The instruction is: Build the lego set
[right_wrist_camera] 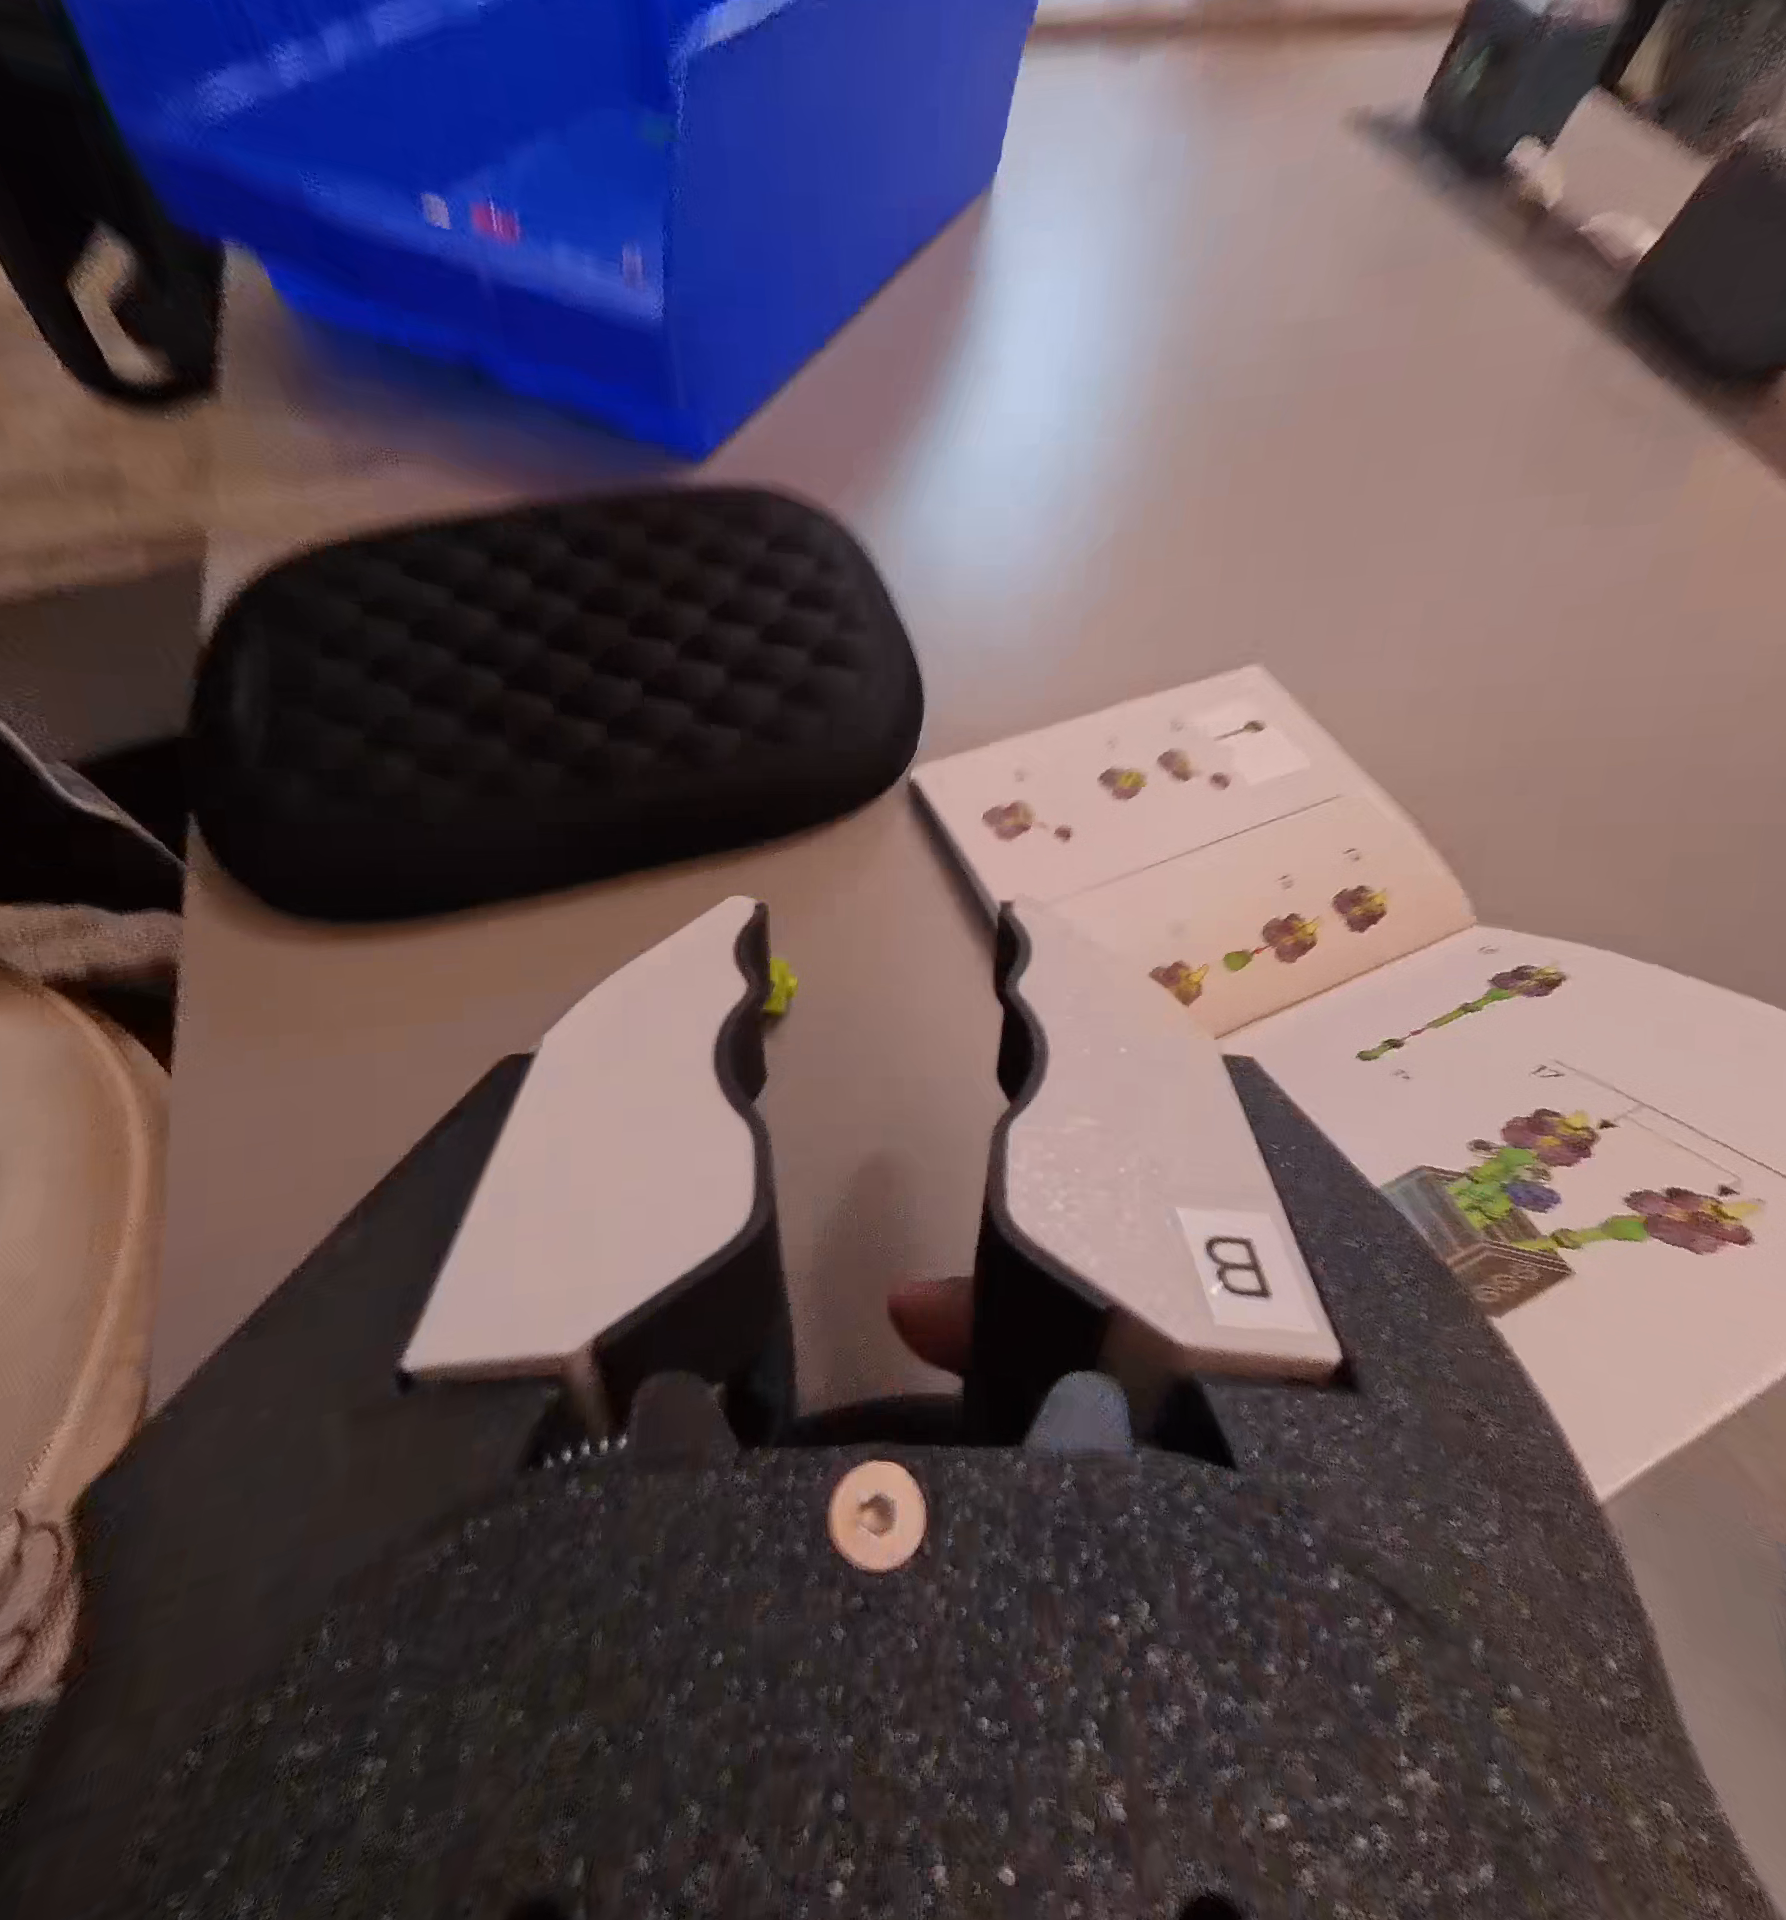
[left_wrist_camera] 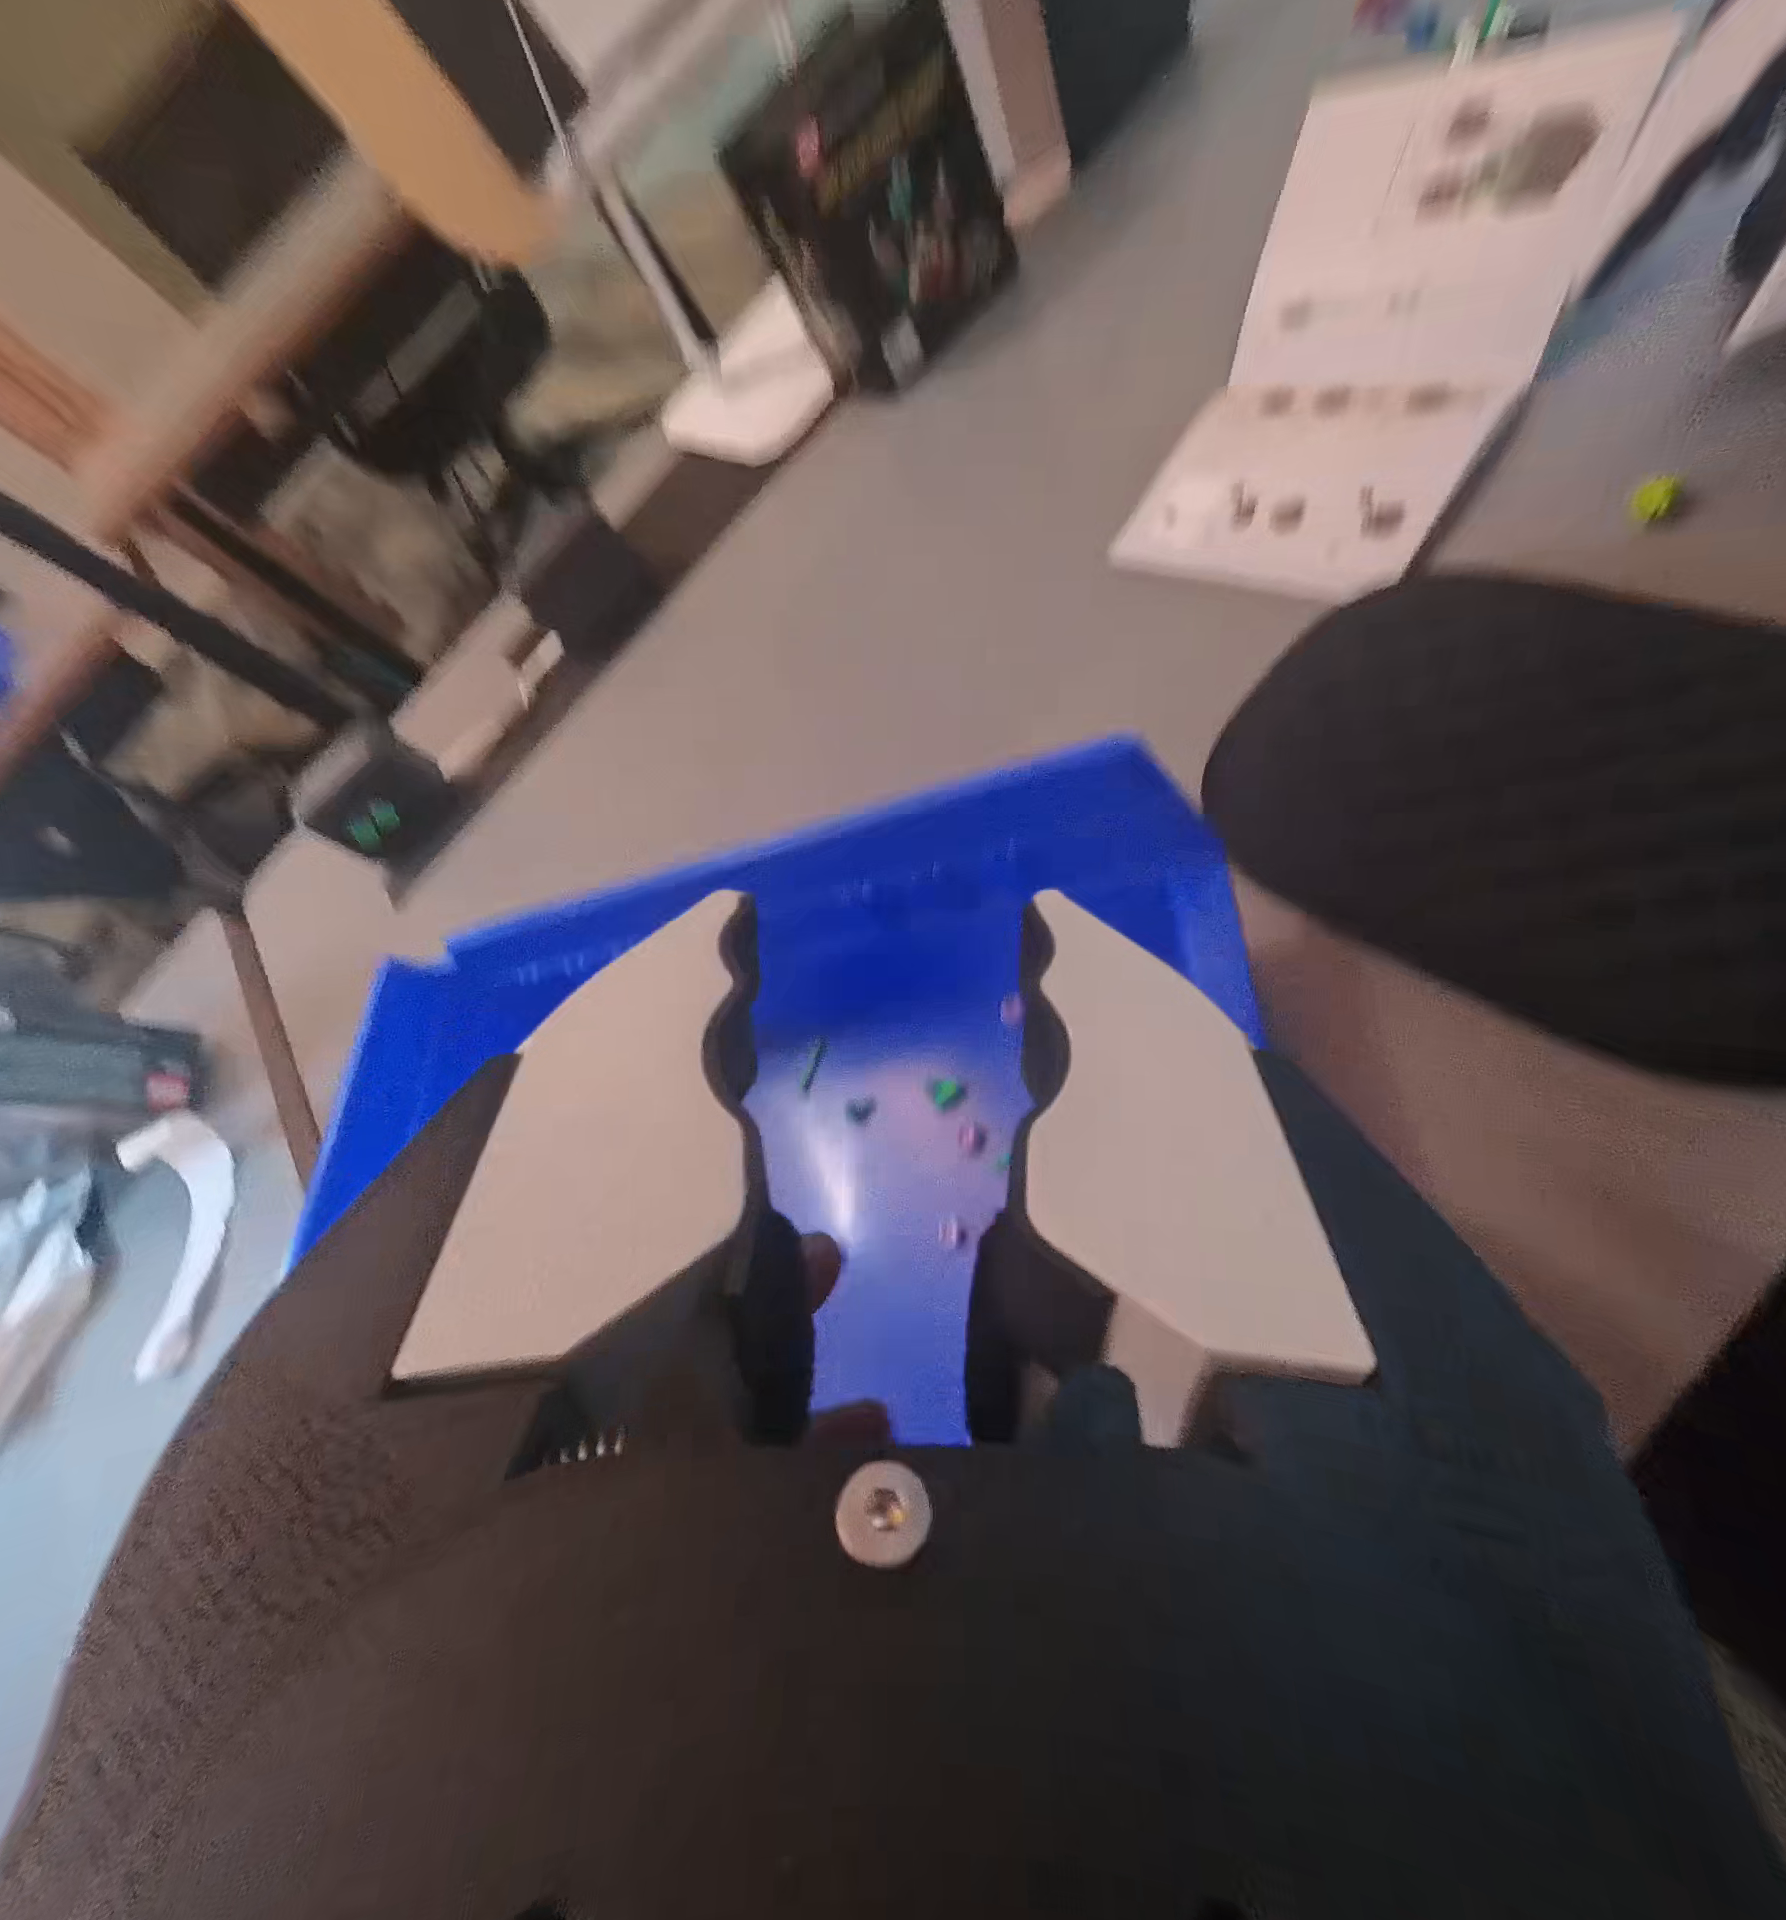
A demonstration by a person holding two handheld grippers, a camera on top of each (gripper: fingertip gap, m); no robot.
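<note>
Left claw: the left claw point(left_wrist_camera: 889, 914) hung over the blue bin point(left_wrist_camera: 598, 956), its jaws spread apart and empty.
Right claw: the right claw point(right_wrist_camera: 881, 914) was released too, nothing between its jaws, low over the table point(right_wrist_camera: 1232, 499).
Loose pieces: small green, pink and dark lego pieces point(left_wrist_camera: 946, 1091) lay scattered on the bin floor, just ahead of the left claw and between its fingers in the view.
Yellow-green piece: one yellow-green piece point(right_wrist_camera: 783, 985) sat on the table, close to the inner edge of the right claw's left finger.
Booklet: the open instruction booklet point(right_wrist_camera: 1336, 935) lay to the right of the right claw.
Black pad: a quilted black pad point(right_wrist_camera: 556, 696) lay beyond the right claw, before the bin.
Handling: the pieces were probably very light, stiff and smooth, so they could slip or flip; I would pinch one across its flat sides, squarely.
Hard to see: the left view was smeared by motion, so the shapes of the pieces were perhaps not readable; the left finger covered part of the yellow-green piece, and the frame cut the bin.
</note>
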